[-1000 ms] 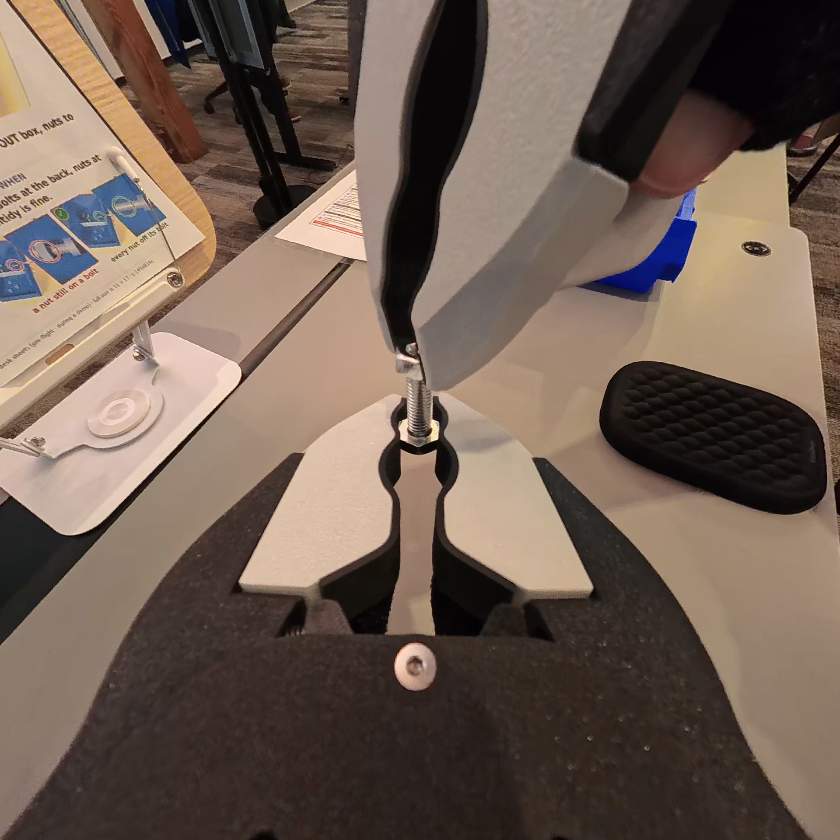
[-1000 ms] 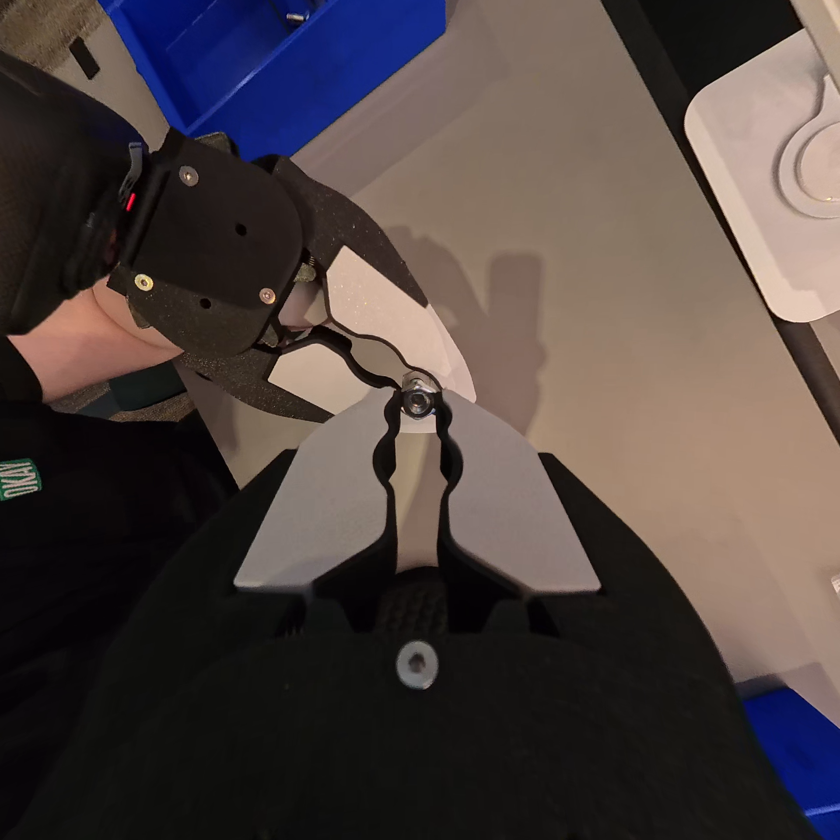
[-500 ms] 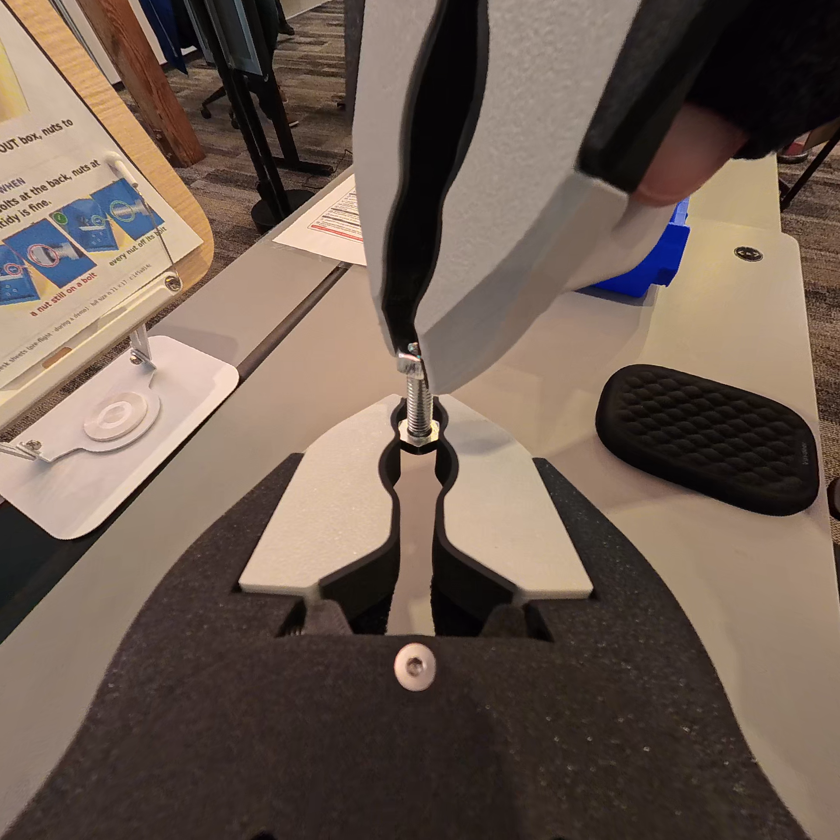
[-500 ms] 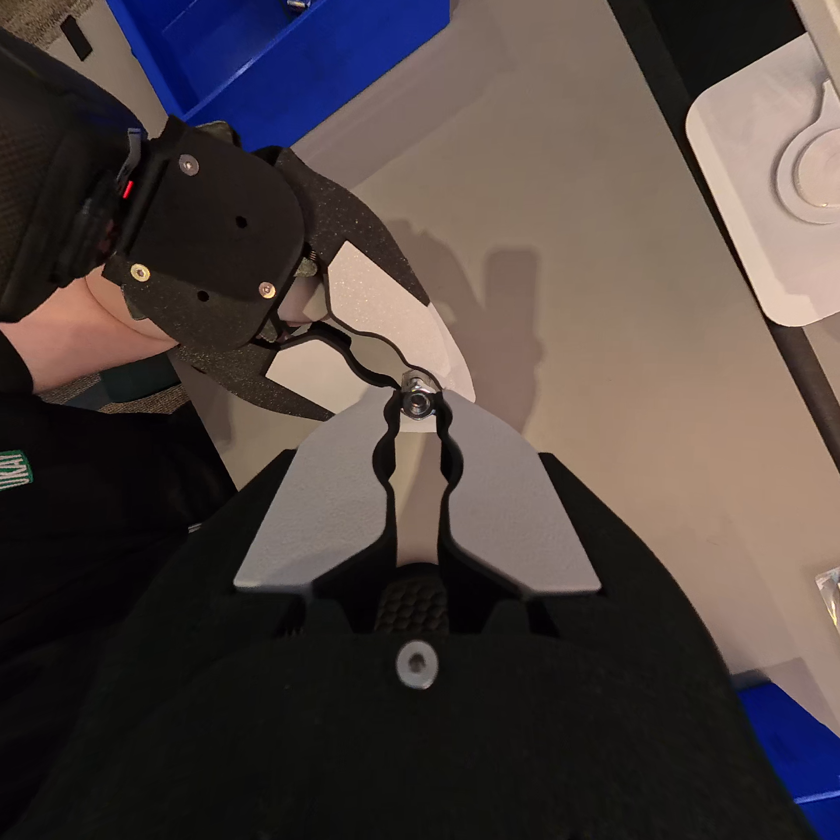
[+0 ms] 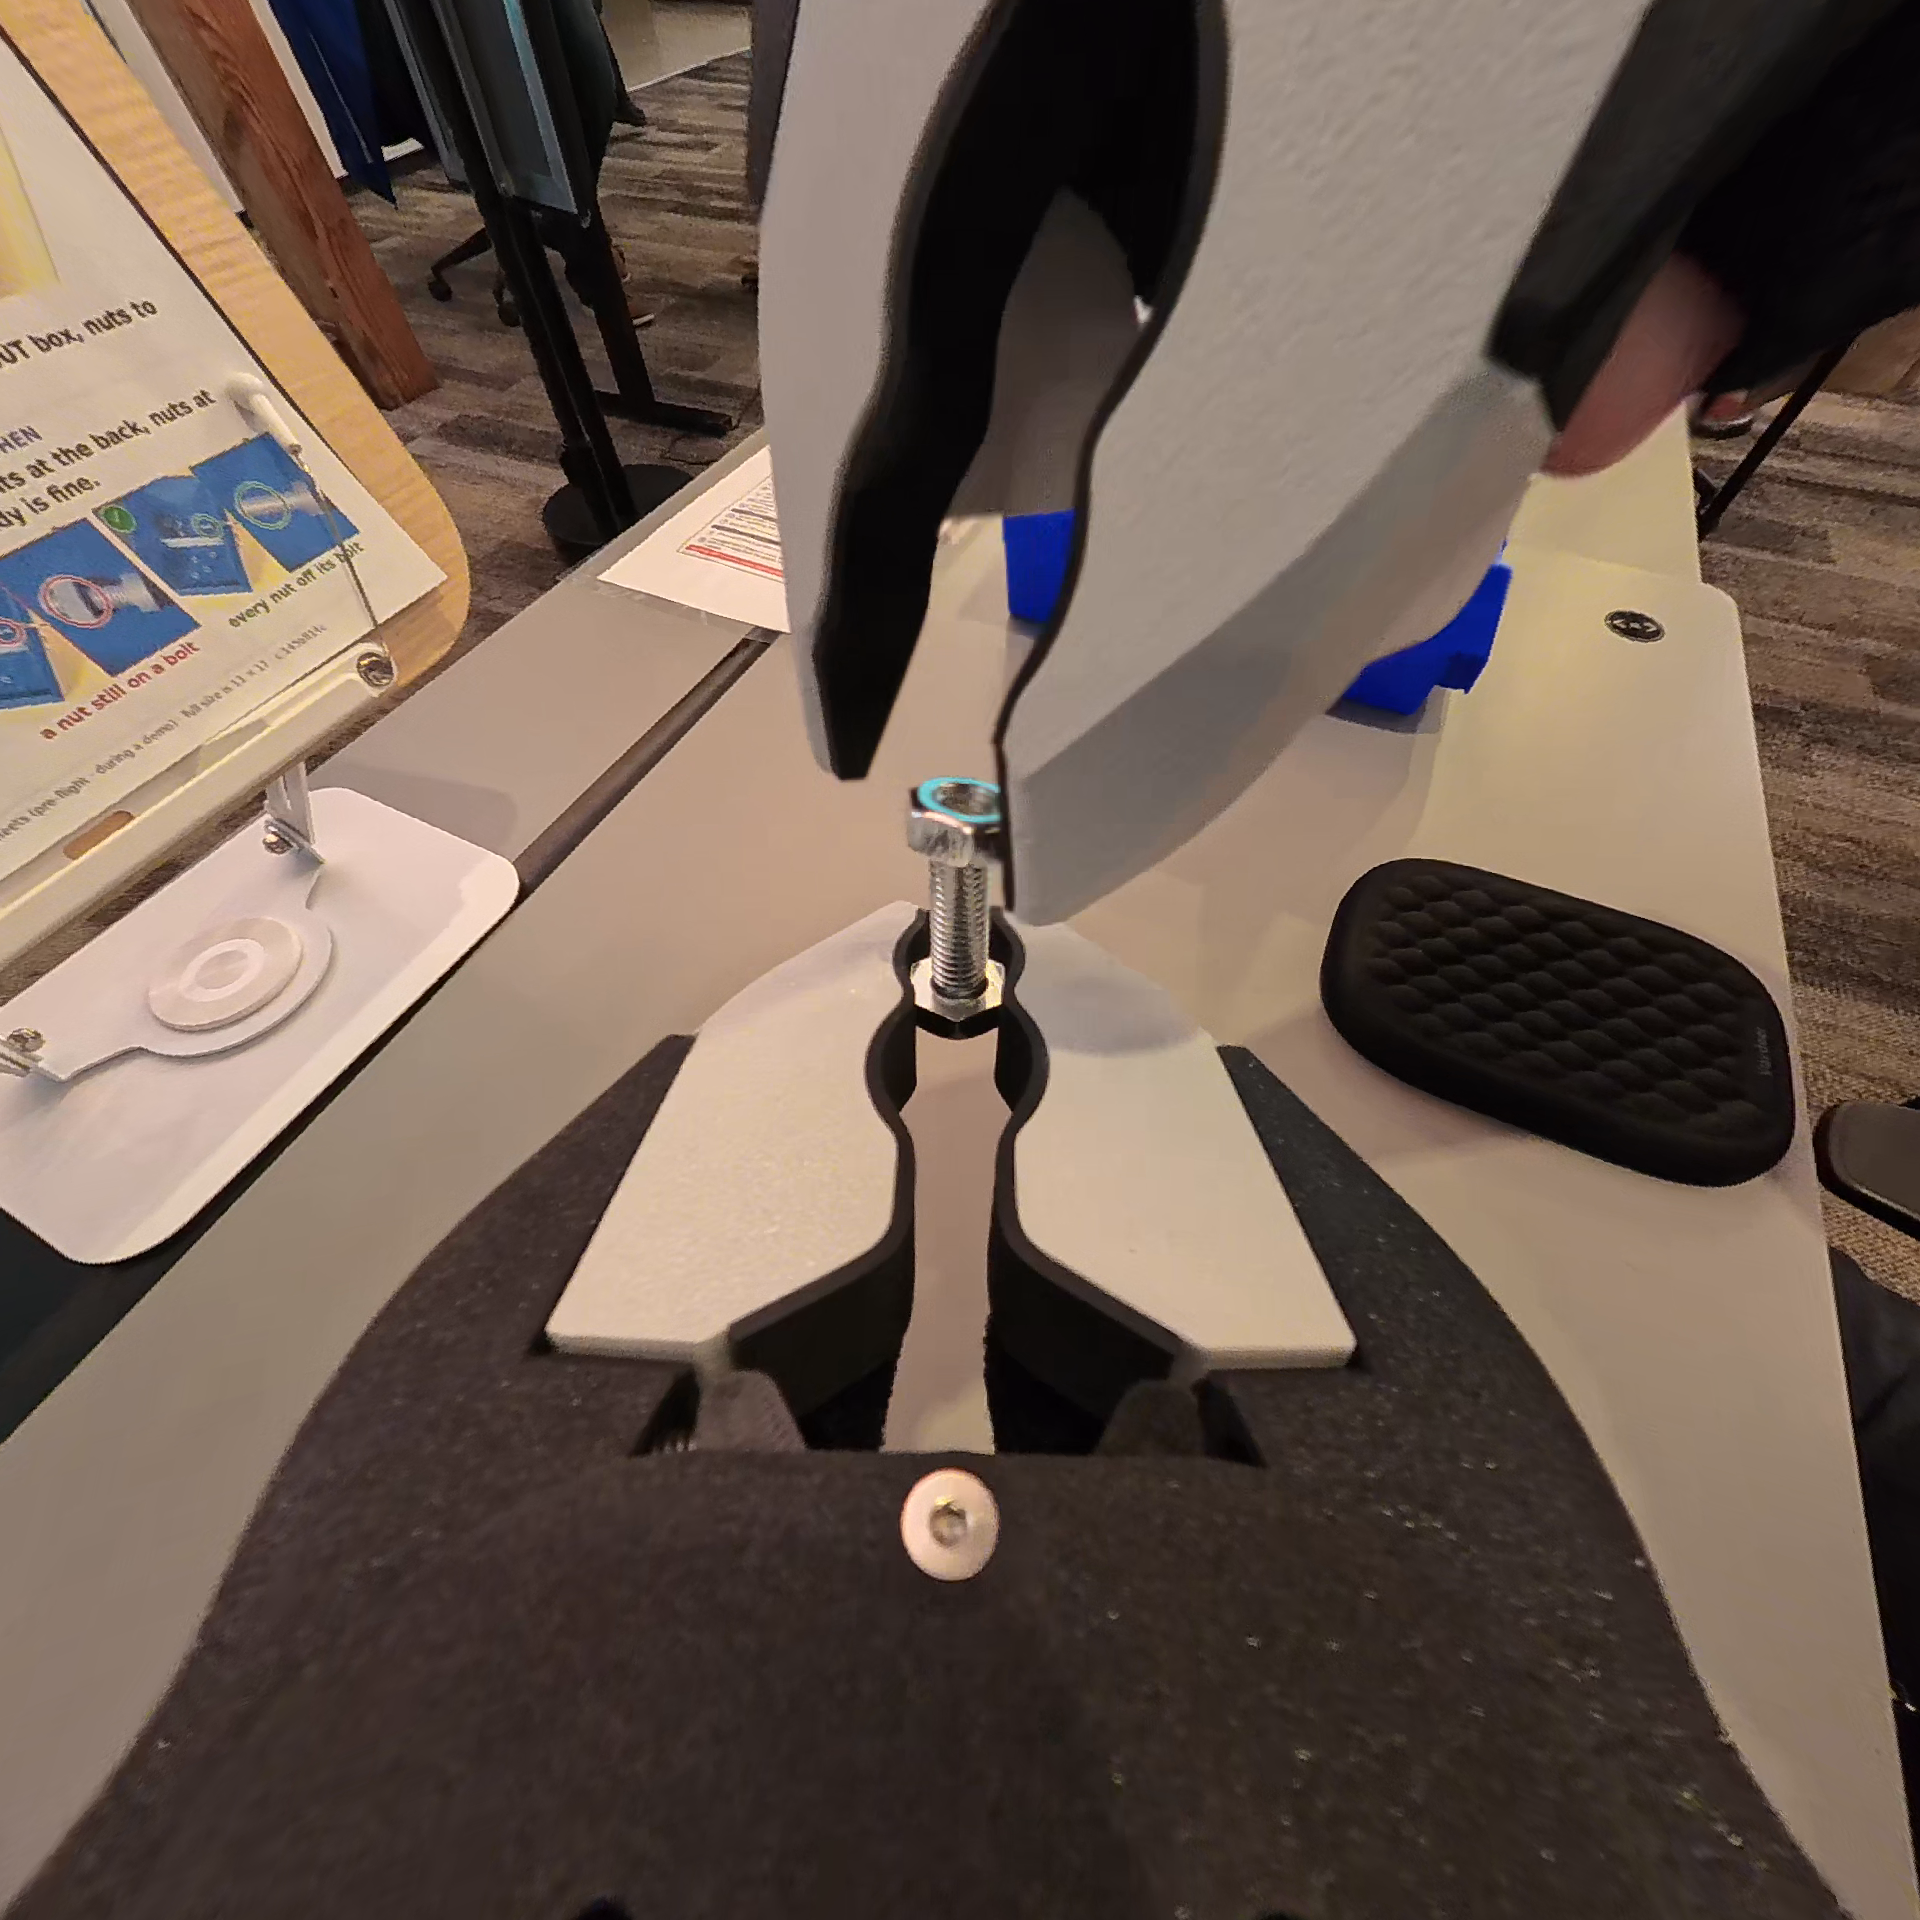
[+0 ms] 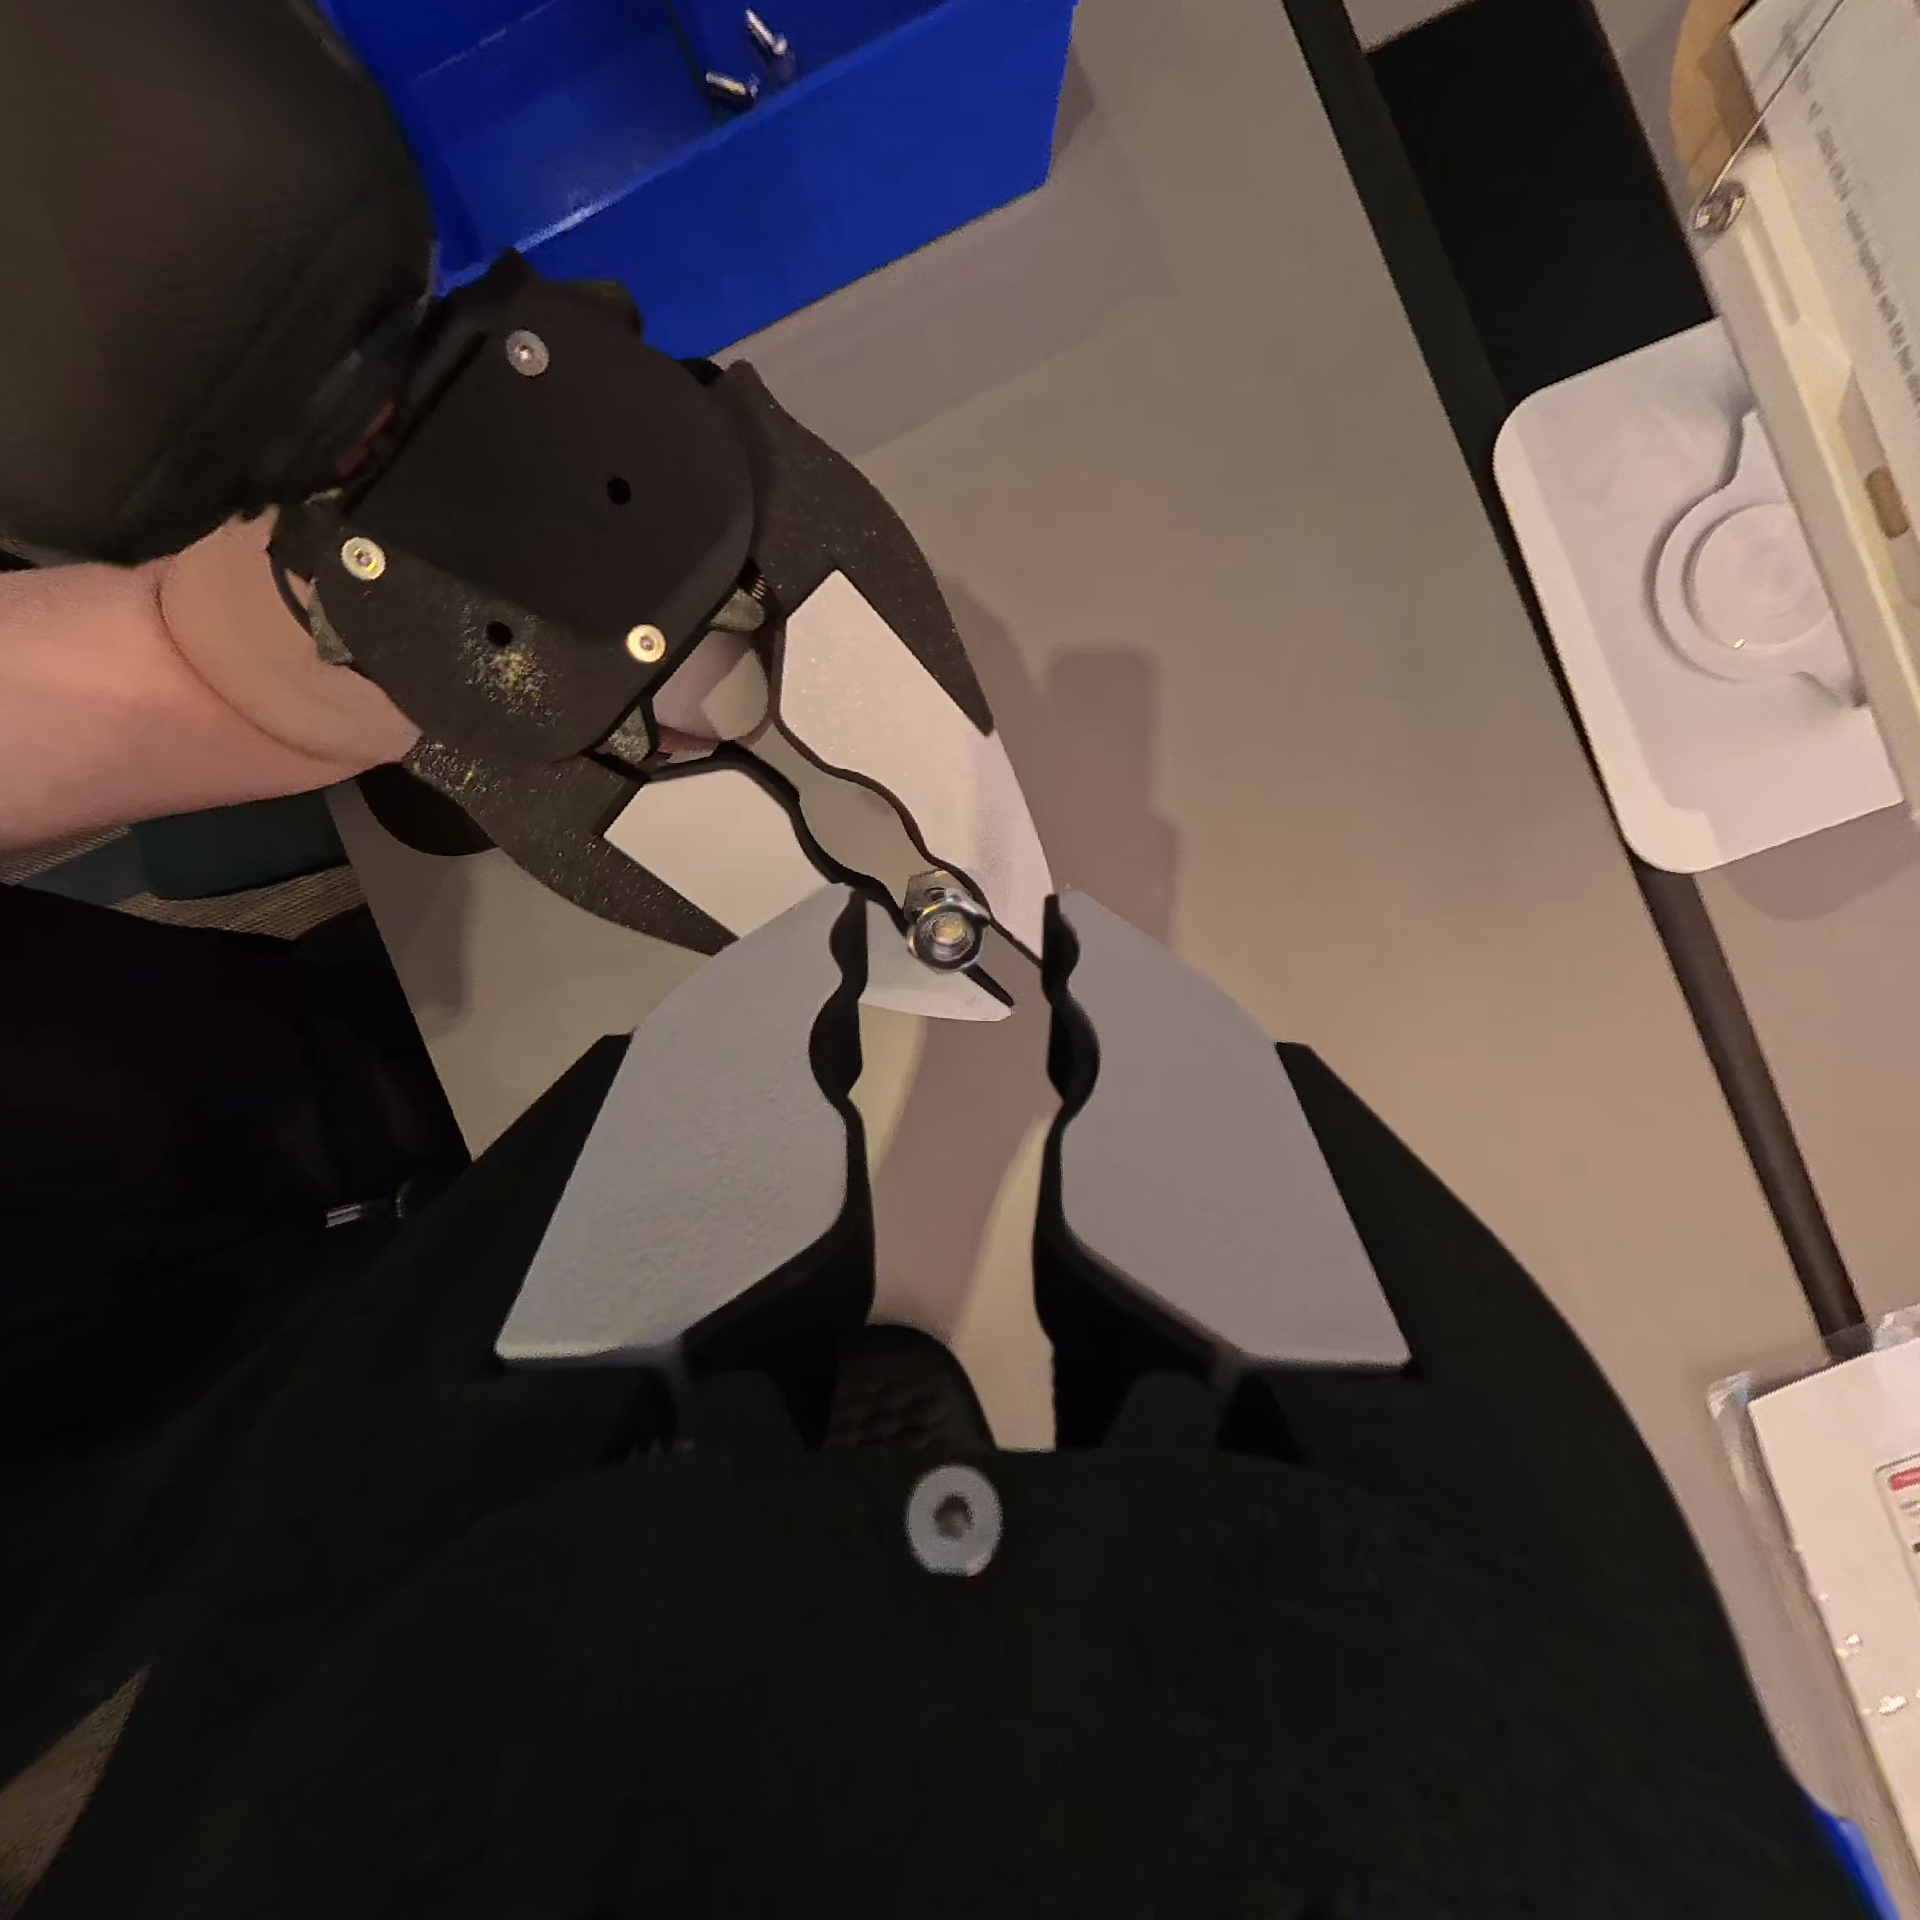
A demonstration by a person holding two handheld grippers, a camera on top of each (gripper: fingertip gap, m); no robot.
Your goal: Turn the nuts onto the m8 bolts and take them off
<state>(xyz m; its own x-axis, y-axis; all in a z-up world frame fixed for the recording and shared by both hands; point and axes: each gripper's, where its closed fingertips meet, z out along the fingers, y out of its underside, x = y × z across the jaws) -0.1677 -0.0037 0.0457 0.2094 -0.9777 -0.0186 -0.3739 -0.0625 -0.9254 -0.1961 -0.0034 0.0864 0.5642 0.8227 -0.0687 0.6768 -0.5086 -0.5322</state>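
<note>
Left wrist view shows the left gripper (image 5: 954,987) closed on the nut (image 5: 954,1000), which sits low on the bolt (image 5: 956,904); I take the bolt as the landmark from here on. Its long axis stands nearly upright, threads rising out of the nut to a hex head (image 5: 954,816) at the top. Directly above that head hangs the right gripper (image 5: 925,769), its fingers spread apart: the right-hand finger lies against or just beside the head, the other stands clear of it to the left. In the right wrist view the same gripper (image 6: 951,914) looks straight down the bolt's axis, the head (image 6: 943,932) lying between the parted fingertips, a little nearer the left one. The left gripper reaches in from the upper left there. My reading is that the right gripper is released for a fresh hold on the head, so the coming move turns on closing squarely around it along that upright axis. Beyond the bolt lies a blue bin (image 6: 748,156); to its right, a black pad (image 5: 1558,1018) rests on the table (image 5: 1558,727).
</note>
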